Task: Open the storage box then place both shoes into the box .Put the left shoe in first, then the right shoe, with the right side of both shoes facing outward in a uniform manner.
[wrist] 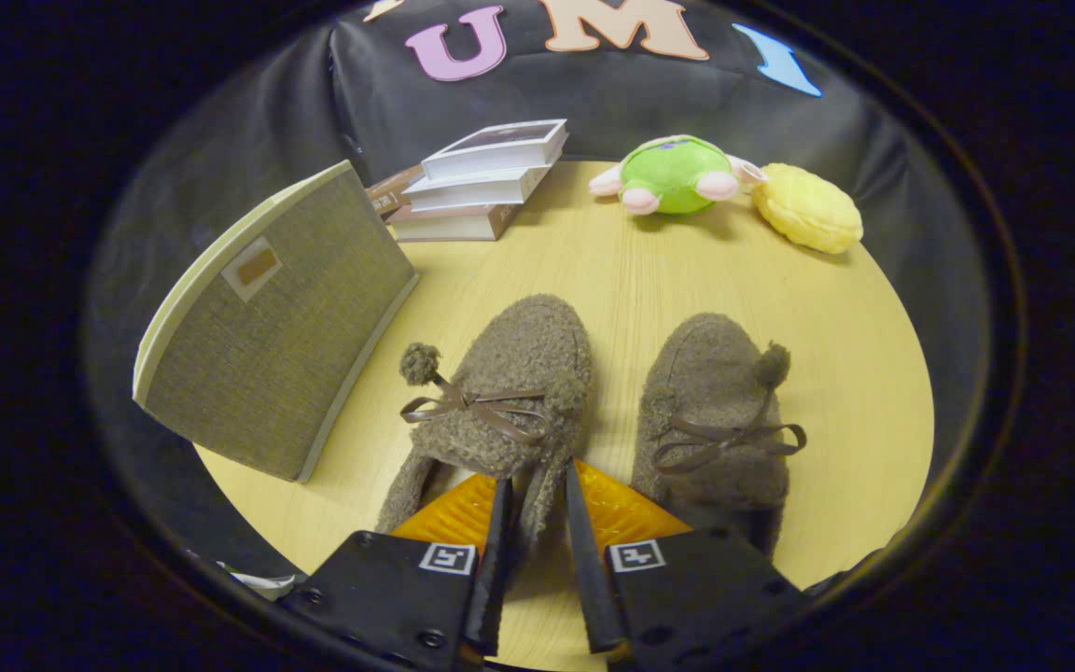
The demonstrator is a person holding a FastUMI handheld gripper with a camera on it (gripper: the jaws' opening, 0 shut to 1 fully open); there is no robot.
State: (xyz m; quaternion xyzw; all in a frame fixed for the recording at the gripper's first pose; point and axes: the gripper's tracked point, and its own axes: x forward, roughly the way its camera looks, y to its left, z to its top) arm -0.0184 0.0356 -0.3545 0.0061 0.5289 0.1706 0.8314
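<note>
- My gripper (535,509) has its two fingers drawn close on the heel wall of the left shoe (500,392); the fuzzy edge sits pinched between them, both fingers pressing it.
- That shoe, my landmark, lies on the wooden table (855,373), toe pointing away from me, with a ribbon bow and a pompom on top.
- The right shoe (719,411) lies just beside it on the right, parallel, not touching (same bow and pompom).
- The storage box (281,322) stands left of the left shoe, its lid shut, leaning in this view.
- A stack of books (481,182) lies beyond the left shoe, near the box's far corner.
- A green plush toy (673,175) and a yellow plush (808,207) lie beyond, to the right, touching each other.
</note>
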